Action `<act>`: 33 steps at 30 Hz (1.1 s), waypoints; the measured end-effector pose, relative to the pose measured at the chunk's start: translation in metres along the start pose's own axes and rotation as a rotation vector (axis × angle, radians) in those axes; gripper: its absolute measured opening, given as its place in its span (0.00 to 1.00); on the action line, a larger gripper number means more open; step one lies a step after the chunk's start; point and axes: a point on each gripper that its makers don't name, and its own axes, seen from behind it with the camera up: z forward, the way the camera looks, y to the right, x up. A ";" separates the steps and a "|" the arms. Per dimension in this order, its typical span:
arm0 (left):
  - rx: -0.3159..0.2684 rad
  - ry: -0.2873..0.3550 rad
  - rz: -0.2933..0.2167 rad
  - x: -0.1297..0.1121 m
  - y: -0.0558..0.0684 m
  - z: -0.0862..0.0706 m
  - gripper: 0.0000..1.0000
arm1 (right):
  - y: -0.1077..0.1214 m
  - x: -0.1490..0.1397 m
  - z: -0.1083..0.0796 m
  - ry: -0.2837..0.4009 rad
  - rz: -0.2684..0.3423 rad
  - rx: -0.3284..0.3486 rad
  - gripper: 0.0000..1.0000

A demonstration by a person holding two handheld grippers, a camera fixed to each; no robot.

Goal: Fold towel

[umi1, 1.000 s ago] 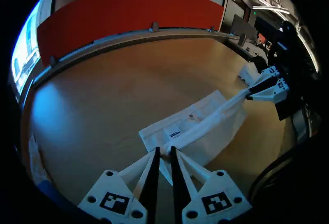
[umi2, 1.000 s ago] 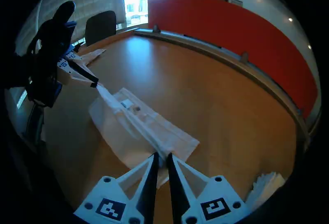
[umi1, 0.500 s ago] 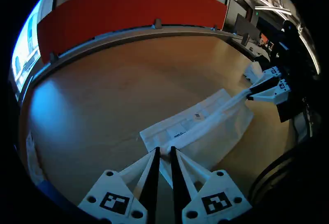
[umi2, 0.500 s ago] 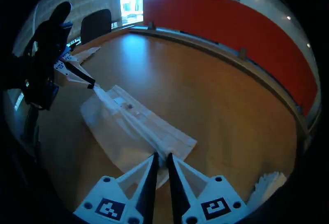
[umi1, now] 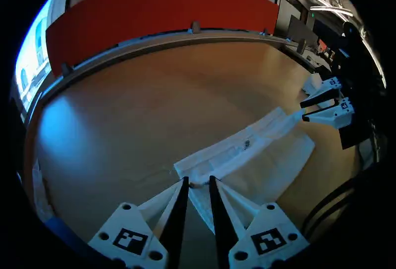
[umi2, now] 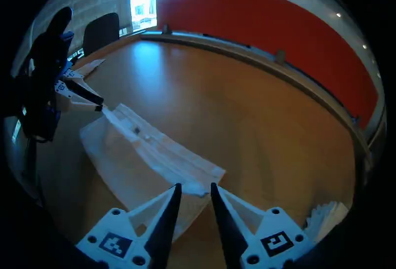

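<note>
Spread wider on both sides than half a second ago, and lowered the lifted fold flat onto the table [umi1: 148,106].

Left gripper view: looking down the left gripper [umi1: 198,181], parted a little, with a corner of the towel [umi1: 257,155] sitting between the tips; not pressing on it, by the look. Farther off, seeing the right gripper [umi1: 303,112] clearly spread, just beside the towel's other end. Lying along the near edge of the table, well apart from the red partition [umi1: 148,12] at the far edge.

Right gripper view: looking down the right gripper [umi2: 195,186], wide apart, towel [umi2: 148,155] corner loose between the tips. Across, spotting the left gripper [umi2: 101,105], slightly apart too, at the opposite corner. Also a stack of white cloths [umi2: 326,214] toward the near right corner.

Progress, judged: one lengthwise fold laid and let go; likely still needs a crosswise fold or two, then squaring up.

Towel look: white, thin, limp; narrower top layer over a wider bottom one, edges not matching, small label [umi1: 246,144] facing up, mild creases.
</note>
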 end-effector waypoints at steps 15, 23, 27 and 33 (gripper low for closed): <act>0.033 -0.012 -0.029 -0.009 -0.012 -0.009 0.95 | 0.006 0.002 -0.005 0.019 0.002 -0.025 1.00; 0.047 -0.004 -0.033 -0.012 -0.013 -0.016 0.95 | 0.002 -0.003 -0.014 0.019 -0.006 -0.022 1.00; 0.055 -0.001 -0.041 -0.016 -0.014 -0.024 0.95 | -0.002 -0.008 -0.021 0.019 -0.008 -0.018 1.00; 0.064 -0.001 -0.059 -0.028 -0.012 -0.035 0.95 | -0.009 -0.016 -0.033 0.021 -0.008 -0.017 1.00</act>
